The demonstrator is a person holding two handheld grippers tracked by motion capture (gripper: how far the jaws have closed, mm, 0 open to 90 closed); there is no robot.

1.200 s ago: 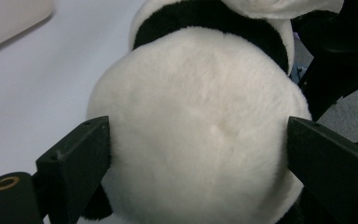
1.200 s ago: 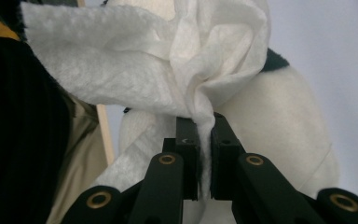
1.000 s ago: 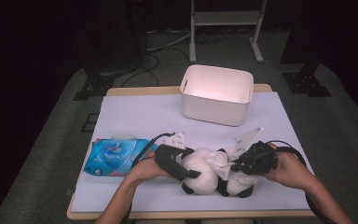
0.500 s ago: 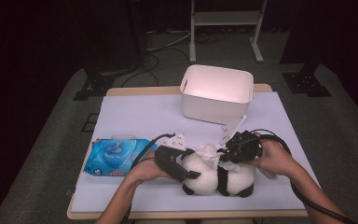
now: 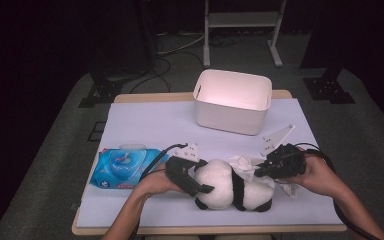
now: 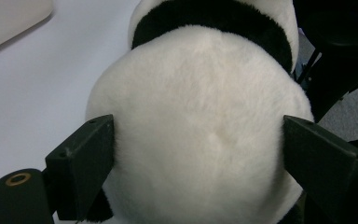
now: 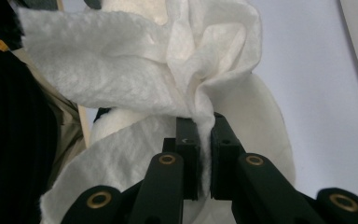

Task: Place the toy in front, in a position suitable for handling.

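wipes pack (image 5: 121, 167): far left on worktop (image 5: 155, 120), blue, lying flat, untouched.
L gripper (image 5: 192, 182): fingers (image 6: 81, 163) spread wide, one each side of the panda's head, pressing into the fur; they've just opened a bit more w/ the head between them.
panda (image 5: 230, 190): plush toy, lying near front edge of worktop, centre-right, betw. both hands.
wipe (image 5: 242, 165): white, crumpled, draped over panda's body; in R gripper view it bunches up from the fingertips.
R gripper (image 5: 265, 167): fingers (image 7: 186, 140) pinched narrow on a fold of the wipe, at panda's right side.
bin (image 5: 232, 100): white, open, behind, well apart from the toy.
risk 1: L hold looks loose on soft fur – toy may roll or slide when R drags the wipe across.
risk 2: the pinch is on a thin fold – wipe could pull free or tear if tugged hard.
risk 3: toy close to front edge; a push that way prob. tips it off.
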